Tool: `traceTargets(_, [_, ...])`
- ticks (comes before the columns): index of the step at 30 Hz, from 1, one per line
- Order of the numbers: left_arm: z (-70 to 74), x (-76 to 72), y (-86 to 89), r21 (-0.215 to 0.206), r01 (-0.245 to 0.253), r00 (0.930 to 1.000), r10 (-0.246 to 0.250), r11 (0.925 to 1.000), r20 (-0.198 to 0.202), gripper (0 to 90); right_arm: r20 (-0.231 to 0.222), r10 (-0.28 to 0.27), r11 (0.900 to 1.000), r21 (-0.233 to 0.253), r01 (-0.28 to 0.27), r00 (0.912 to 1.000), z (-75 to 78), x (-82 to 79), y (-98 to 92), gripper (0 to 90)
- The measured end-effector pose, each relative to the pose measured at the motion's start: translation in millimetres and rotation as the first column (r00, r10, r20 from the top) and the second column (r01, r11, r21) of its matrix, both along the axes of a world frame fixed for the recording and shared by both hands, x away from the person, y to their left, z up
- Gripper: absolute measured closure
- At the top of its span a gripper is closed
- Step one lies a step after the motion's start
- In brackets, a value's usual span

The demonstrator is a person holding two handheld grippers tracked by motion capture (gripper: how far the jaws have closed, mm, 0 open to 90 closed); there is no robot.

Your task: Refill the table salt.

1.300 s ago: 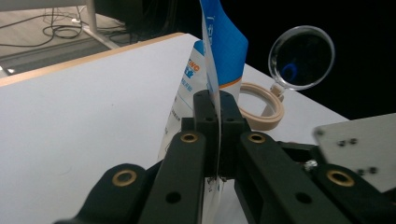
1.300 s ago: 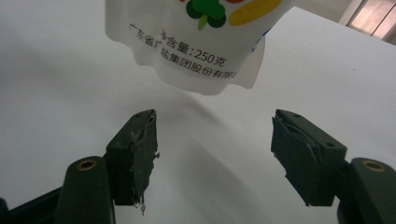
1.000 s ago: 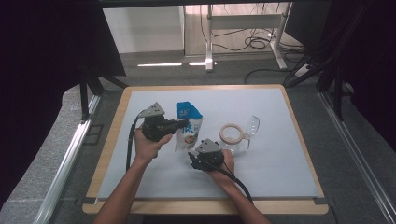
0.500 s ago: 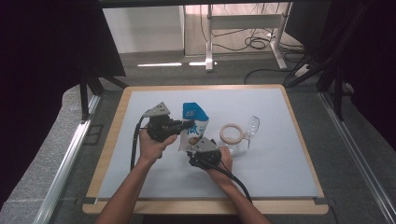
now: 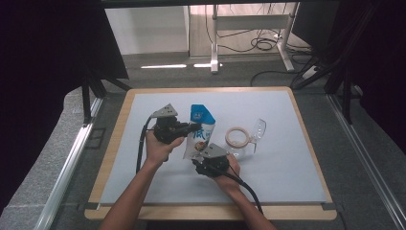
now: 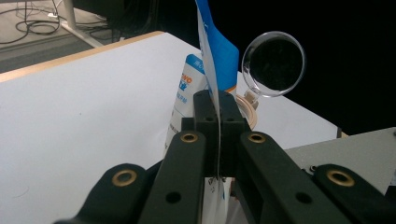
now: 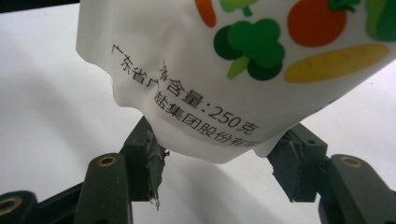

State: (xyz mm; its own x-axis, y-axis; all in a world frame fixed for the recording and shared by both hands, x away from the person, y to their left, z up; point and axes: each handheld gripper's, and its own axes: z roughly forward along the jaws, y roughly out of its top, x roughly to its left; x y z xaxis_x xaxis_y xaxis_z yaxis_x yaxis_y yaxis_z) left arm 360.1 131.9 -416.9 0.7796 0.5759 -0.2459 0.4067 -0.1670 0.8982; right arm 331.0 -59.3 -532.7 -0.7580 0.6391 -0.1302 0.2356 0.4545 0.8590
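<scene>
- Pouch (image 5: 200, 132): blue-and-white, printed with vegetables; held up off the white mat (image 5: 287, 167) near its middle. The long axis is seen running from the blue top, which points away from the person, down to the white bottom edge, which points toward the person.
- Left gripper (image 5: 194, 127): clenched on the pouch's thin side edge, which is pinched between the black jaws in the left gripper view.
- Right gripper (image 5: 200, 162): jaws spread wide, set at either side of the pouch's bottom edge (image 7: 210, 154); contact cannot be told.
- Glass jar (image 5: 242, 139): lying just beside the pouch, its round lid (image 6: 274, 63) swung open.
</scene>
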Motion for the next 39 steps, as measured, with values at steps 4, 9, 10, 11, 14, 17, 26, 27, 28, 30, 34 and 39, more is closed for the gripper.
traceTargets(4, [-0.7,1.2,-1.8,0.003,0.001,1.0,-0.001,1.0,-0.005,90.0,-0.01,0.007,1.0,0.009,-0.007,0.9999,-0.9,-1.8,-1.7,43.8])
traceTargets(9, [-0.6,2.1,-5.0,0.011,0.011,0.9999,-0.011,0.9999,-0.006,90.0,-0.029,0.015,1.0,0.022,-0.015,0.9995,-1.2,-4.6,-4.6,44.6])
traceTargets(10, [-0.1,2.5,-7.4,0.016,0.021,0.9997,-0.021,0.9996,-0.008,90.0,-0.033,0.012,1.0,0.024,-0.012,0.9994,-1.3,-5.8,-5.2,44.6])
traceTargets(11, [0.2,2.6,-8.7,0.019,0.024,0.9997,-0.023,0.9995,-0.006,90.0,-0.038,0.011,0.999,0.032,-0.01,0.9992,-1.3,-6.9,-5.9,44.6])
traceTargets(14, [0.9,3.5,-12.6,0.019,0.035,0.9994,-0.034,0.9992,-0.01,90.0,-0.045,0.004,0.999,0.042,-0.002,0.999,-1.1,-9.2,-8.7,44.6])
traceTargets(17, [2.2,4.0,-16.9,0.023,0.044,0.999,-0.044,0.9988,-0.011,90.0,-0.05,-0.002,0.999,0.046,0.005,0.9987,-0.6,-11.4,-11.6,45.3])
traceTargets(26, [4.3,6.1,-28.1,0.013,0.075,0.997,-0.074,0.9971,-0.021,90.0,-0.045,-0.016,0.997,0.07,0.019,0.9989,0.3,-14.2,-19.3,48.2])
traceTargets(27, [4.6,5.9,-29.0,0.013,0.075,0.997,-0.075,0.9971,-0.019,90.0,-0.045,-0.016,0.997,0.07,0.019,0.9989,0.3,-14.2,-19.3,48.2])
traceTargets(28, [5.2,5.2,-30.4,0.011,0.079,0.9968,-0.079,0.9968,-0.016,90.0,-0.038,-0.02,0.998,0.065,0.022,0.9991,0.5,-13.6,-19.7,47.7])
traceTargets(30, [5.7,4.4,-31.7,0.012,0.08,0.9967,-0.08,0.9967,-0.014,90.0,-0.038,-0.02,0.998,0.066,0.023,0.9991,0.8,-12.8,-19.4,47.7])
traceTargets(34, [5.3,5.9,-31.4,0.018,0.076,0.997,-0.075,0.997,-0.016,90.0,-0.031,-0.025,0.997,0.068,0.027,0.9992,1.1,-14.4,-18.9,47.7])
traceTargets(39, [4.0,8.5,-33.1,0.027,0.075,0.9969,-0.075,0.9968,-0.023,90.0,-0.032,-0.022,0.997,0.075,0.024,0.9992,0.2,-15.6,-18.6,47.7])
